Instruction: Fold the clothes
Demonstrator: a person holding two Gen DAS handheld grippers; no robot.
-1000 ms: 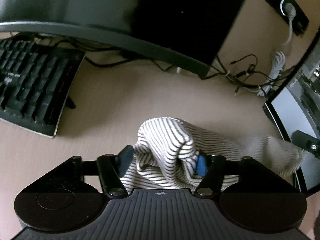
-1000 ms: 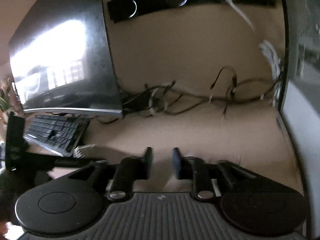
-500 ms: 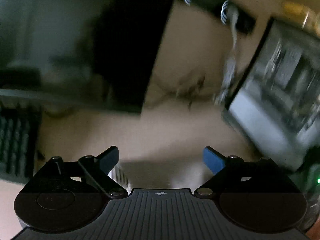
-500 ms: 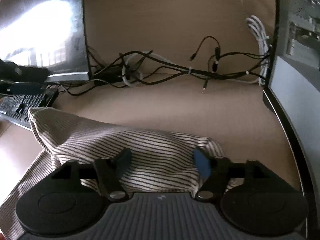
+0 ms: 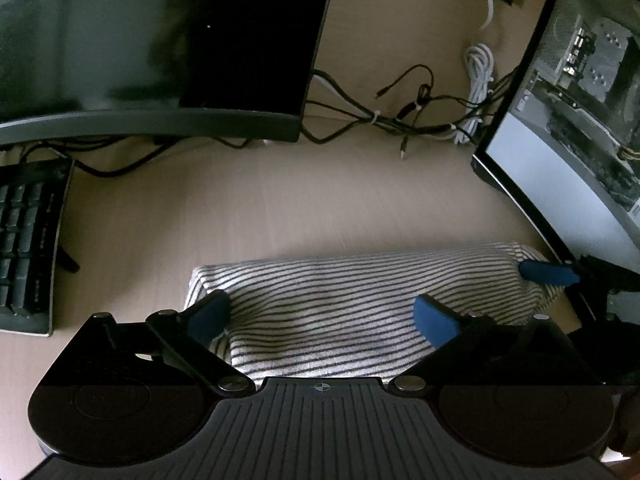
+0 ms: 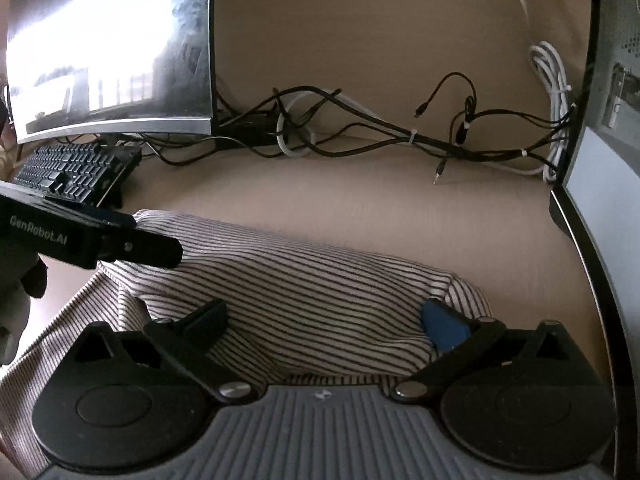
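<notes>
A white garment with thin dark stripes (image 5: 340, 280) lies folded in a long roll on the tan desk (image 5: 280, 208). My left gripper (image 5: 320, 308) hovers over its left part, jaws wide and still opening, the cloth lying loose between the blue pads without being pressed. My right gripper (image 6: 324, 310) stands over the right end of the garment (image 6: 300, 276), jaws also opening wide with cloth between them but not pinched. In the right wrist view the left gripper (image 6: 120, 240) reaches in at the garment's far left corner. One right fingertip (image 5: 548, 273) shows in the left wrist view.
A dark curved monitor (image 5: 160, 40) stands at the back left with a black keyboard (image 5: 24, 240) beside it. Tangled cables (image 5: 400, 116) lie along the back of the desk. A computer case (image 5: 580, 120) walls off the right side.
My left gripper let go of the bunched striped cloth and spread its jaws. The right jaws went from nearly shut to wide and sank onto the garment, which now lies flatter.
</notes>
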